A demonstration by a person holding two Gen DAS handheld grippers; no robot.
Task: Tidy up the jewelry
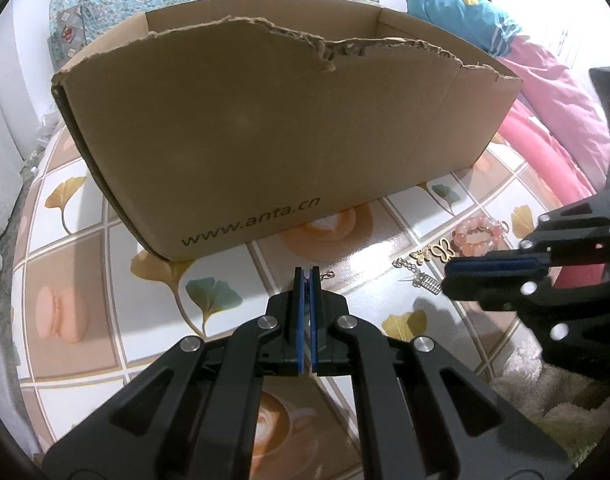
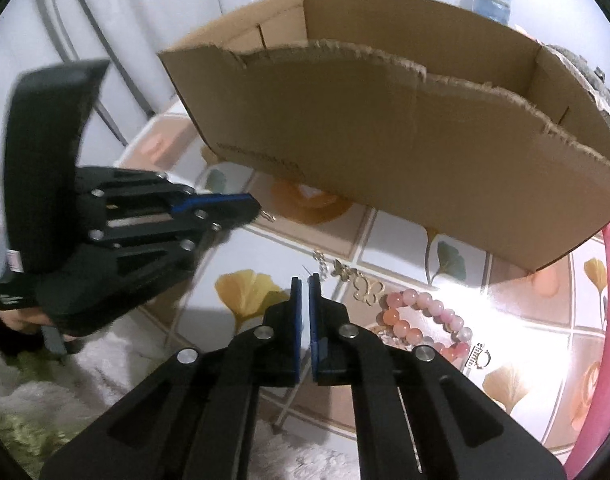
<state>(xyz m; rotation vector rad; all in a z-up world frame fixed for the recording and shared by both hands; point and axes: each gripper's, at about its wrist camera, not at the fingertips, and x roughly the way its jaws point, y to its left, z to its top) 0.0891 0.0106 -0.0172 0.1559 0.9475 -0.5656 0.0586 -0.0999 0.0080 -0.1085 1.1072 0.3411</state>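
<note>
Left wrist view: left tongs point(image 1: 308, 276) clamped on a small chain piece point(image 1: 328, 275), pitched down before the cardboard box point(image 1: 265, 140); likely next, a lift over its torn rim.

Right wrist view: right tongs point(image 2: 305, 285) nearly together, empty, tilted down over the desk point(image 2: 525, 312), near butterfly charms point(image 2: 357, 278) and pink bead bracelet point(image 2: 425, 320).

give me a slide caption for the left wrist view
Left gripper shut on a small earring before a torn cardboard box; more jewelry lies right.

Patterned tablecloth point(image 1: 89, 360): cardboard box point(image 1: 265, 140), jewelry point(image 2: 421, 316).
</note>
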